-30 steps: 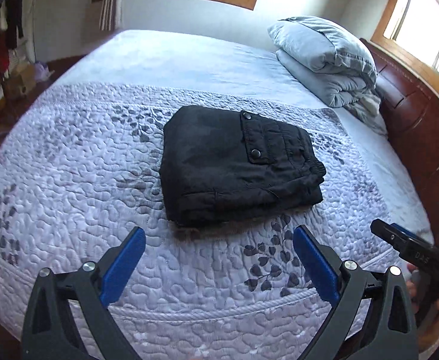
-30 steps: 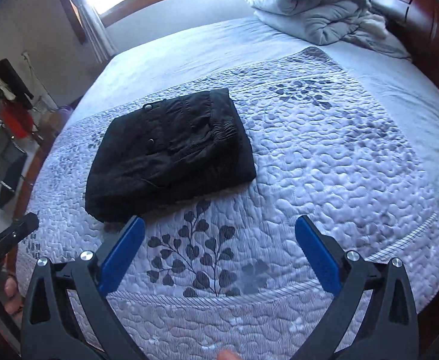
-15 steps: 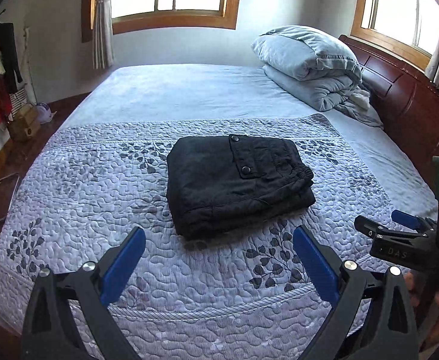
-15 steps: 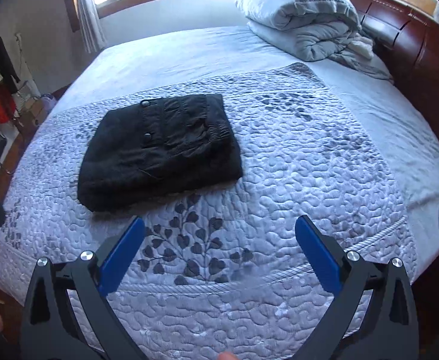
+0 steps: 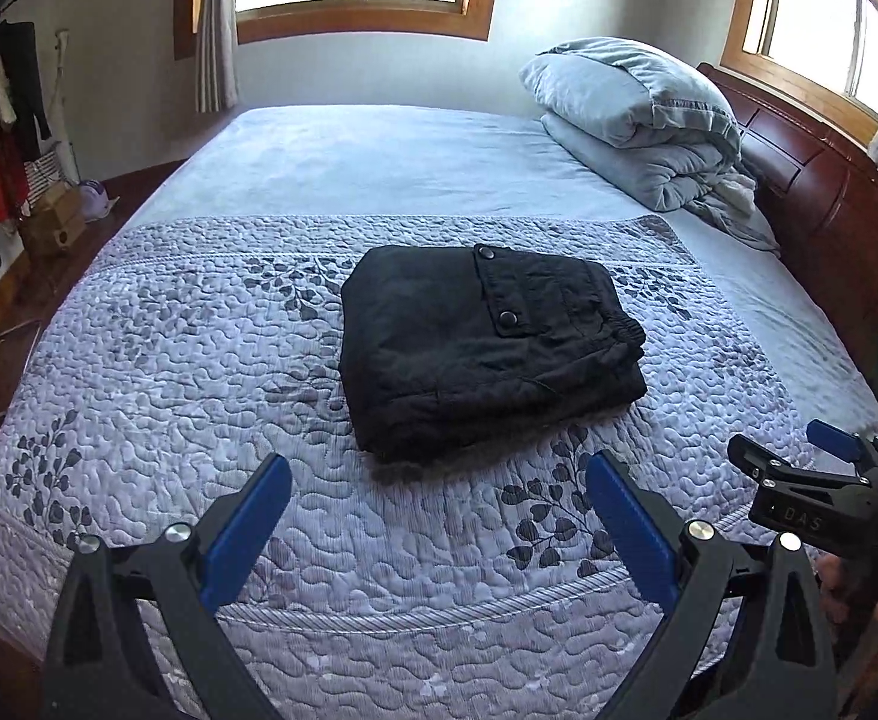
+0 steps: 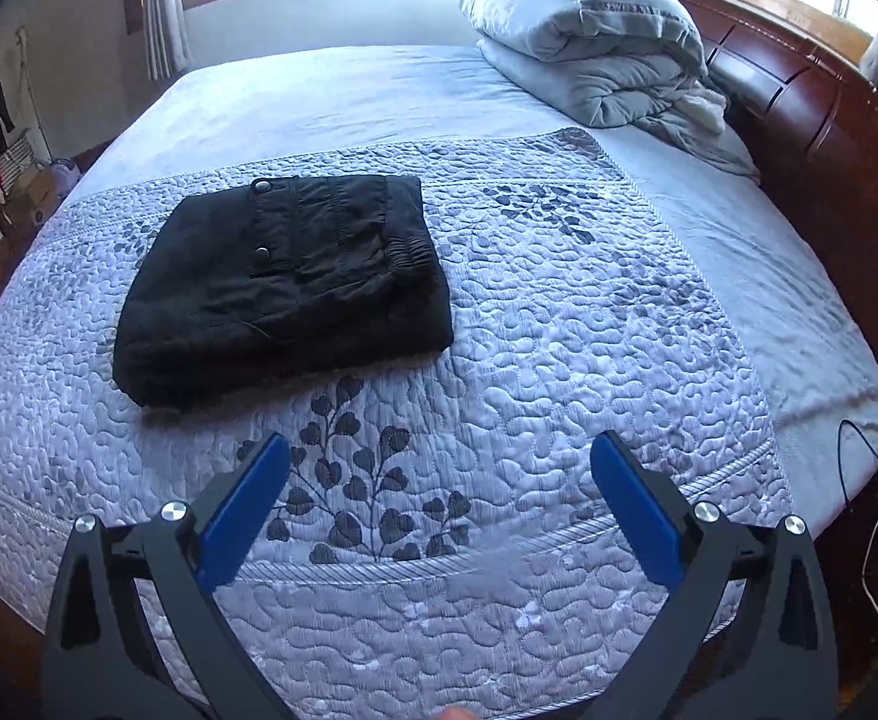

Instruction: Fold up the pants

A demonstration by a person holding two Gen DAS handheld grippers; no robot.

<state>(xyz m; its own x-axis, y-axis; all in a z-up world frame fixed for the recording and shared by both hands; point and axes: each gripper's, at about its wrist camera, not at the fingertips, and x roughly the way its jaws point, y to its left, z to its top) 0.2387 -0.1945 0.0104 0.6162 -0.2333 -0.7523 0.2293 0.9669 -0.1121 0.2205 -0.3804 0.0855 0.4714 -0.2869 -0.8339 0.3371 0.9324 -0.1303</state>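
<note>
1. The left hand-held gripper is held with its jaws spread wide and nothing between them, above the near edge of the bed.
2. The pants are seen folded into a compact black bundle, laid flat on the quilt near the middle of the bed, well apart from both grippers.
3. The right hand-held gripper is likewise held wide apart and empty, with the pants ahead to its left.
4. A folded blanket is piled by the headboard.
</note>
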